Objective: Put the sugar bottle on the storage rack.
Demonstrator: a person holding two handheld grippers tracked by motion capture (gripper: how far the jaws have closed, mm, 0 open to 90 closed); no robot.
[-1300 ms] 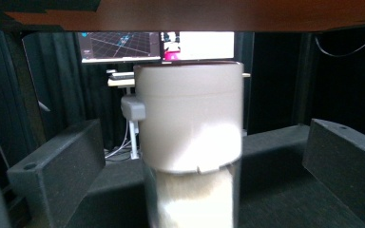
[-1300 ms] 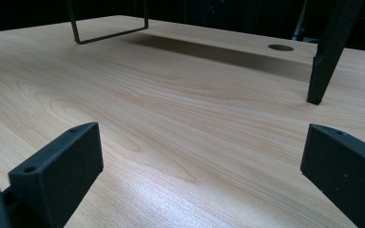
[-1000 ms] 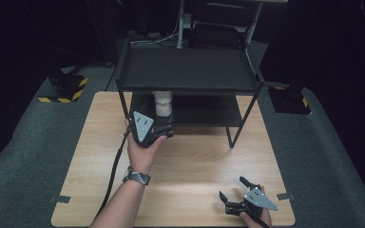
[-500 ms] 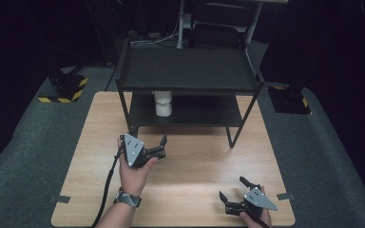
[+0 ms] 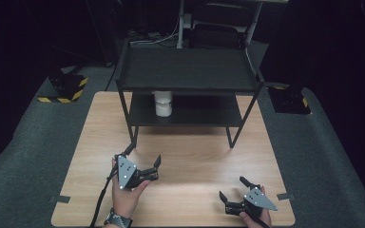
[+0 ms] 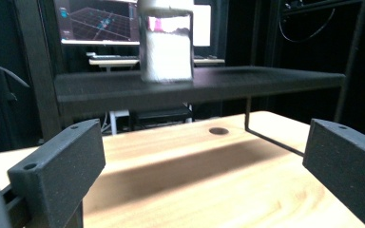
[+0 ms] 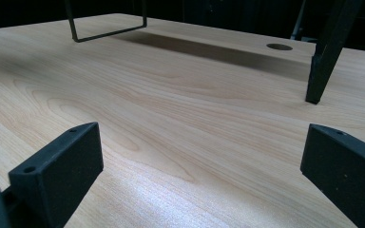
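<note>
My left gripper hangs over the table, jaws spread wide, empty. My right gripper sits low near the front edge, also wide open. White cup stands on the rack's lower shelf.

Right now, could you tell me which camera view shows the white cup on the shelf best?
The left gripper view: the white cup stands close on the lower shelf, slightly blurred, its top cropped. The high view shows it small, partly under the upper shelf.
</note>
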